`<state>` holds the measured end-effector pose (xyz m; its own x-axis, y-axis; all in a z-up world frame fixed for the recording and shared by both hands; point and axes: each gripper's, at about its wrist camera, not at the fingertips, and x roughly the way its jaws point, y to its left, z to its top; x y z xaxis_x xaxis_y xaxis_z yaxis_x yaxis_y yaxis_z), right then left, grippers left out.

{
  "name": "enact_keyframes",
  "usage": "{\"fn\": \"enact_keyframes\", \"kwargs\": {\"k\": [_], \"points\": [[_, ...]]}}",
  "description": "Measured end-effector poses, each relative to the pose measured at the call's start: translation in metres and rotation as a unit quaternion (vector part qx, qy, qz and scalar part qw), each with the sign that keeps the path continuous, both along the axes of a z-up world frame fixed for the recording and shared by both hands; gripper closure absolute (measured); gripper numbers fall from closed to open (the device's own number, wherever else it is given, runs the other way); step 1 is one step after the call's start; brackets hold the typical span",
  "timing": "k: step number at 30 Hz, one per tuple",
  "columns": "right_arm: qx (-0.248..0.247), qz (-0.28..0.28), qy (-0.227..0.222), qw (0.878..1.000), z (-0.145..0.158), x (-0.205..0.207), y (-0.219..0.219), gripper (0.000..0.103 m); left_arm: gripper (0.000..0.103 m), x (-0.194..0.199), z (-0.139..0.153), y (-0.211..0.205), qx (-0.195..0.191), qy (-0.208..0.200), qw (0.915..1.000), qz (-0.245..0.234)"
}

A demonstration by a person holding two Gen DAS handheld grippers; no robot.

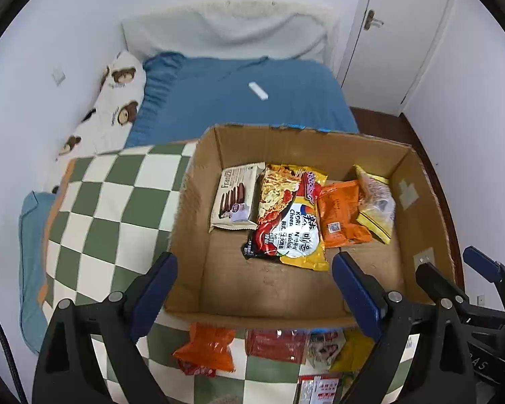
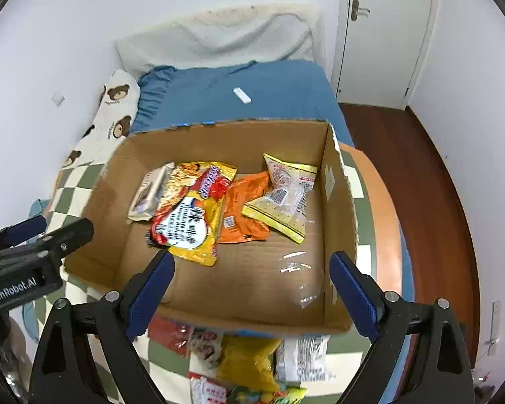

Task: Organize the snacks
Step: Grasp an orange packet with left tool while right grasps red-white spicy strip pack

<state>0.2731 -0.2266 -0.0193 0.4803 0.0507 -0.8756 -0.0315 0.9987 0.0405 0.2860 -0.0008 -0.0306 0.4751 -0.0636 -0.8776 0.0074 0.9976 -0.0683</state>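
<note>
An open cardboard box [image 1: 192, 222] [image 2: 336, 202] sits on a green-and-white checked blanket [image 1: 111, 195]. Inside lie a white biscuit pack [image 1: 234, 198], a yellow-red noodle pack [image 1: 286, 222] [image 2: 188, 212], an orange packet [image 1: 341, 215] [image 2: 242, 208] and a yellow-clear bag [image 1: 375, 202] [image 2: 286, 195]. Loose snacks lie in front of the box: an orange packet [image 1: 205, 348], a red pack [image 1: 276, 345] and a yellow pack [image 2: 249, 360]. My left gripper [image 1: 254, 289] is open and empty over the box's near wall. My right gripper [image 2: 252, 289] is open and empty over the same wall.
The bed has a blue sheet [image 1: 252, 101] with a white remote [image 1: 257, 91] on it and a bear-print pillow [image 1: 114, 107] at the left. A white door [image 1: 397, 33] and dark wood floor [image 2: 404, 168] lie to the right.
</note>
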Motion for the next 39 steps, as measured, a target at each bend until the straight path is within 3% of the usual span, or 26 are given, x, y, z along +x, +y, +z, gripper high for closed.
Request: {"fn": "enact_keyframes", "kwargs": {"k": [10, 16, 18, 19, 20, 22, 26, 30, 39], "points": [[0.017, -0.011, -0.047, 0.999, 0.047, -0.051, 0.009, 0.008, 0.009, -0.048, 0.044, 0.011, -0.007, -0.047, 0.9988, -0.014], [0.067, -0.018, -0.039, 0.997, 0.046, -0.07, 0.001, 0.008, 0.009, -0.072, 0.045, 0.019, -0.001, -0.044, 0.9989, -0.015], [0.078, -0.022, -0.025, 0.996, 0.034, -0.077, -0.005, 0.009, 0.009, -0.081, 0.032, 0.018, 0.007, -0.028, 0.9994, -0.021], [0.08, -0.023, -0.016, 0.996, 0.026, -0.081, -0.008, 0.018, 0.009, -0.085, 0.023, 0.018, 0.01, -0.016, 0.9996, -0.023], [0.084, -0.022, -0.004, 0.996, 0.016, -0.084, -0.011, 0.034, 0.009, -0.089, 0.013, 0.018, 0.012, -0.005, 0.9997, -0.023], [0.099, -0.031, 0.036, 0.994, -0.012, -0.092, -0.02, 0.041, 0.009, -0.096, -0.019, 0.02, 0.016, 0.037, 0.9989, -0.023], [0.116, -0.041, 0.093, 0.988, -0.062, -0.108, -0.025, 0.041, 0.009, -0.1, -0.075, 0.038, 0.022, 0.109, 0.9938, -0.001], [0.132, -0.05, 0.139, 0.98, -0.103, -0.122, -0.019, 0.041, 0.009, -0.091, -0.107, 0.055, 0.033, 0.135, 0.9901, 0.018], [0.129, -0.035, 0.198, 0.971, -0.161, -0.132, 0.011, 0.041, 0.009, -0.045, -0.166, 0.042, 0.05, 0.208, 0.9764, -0.025]]}}
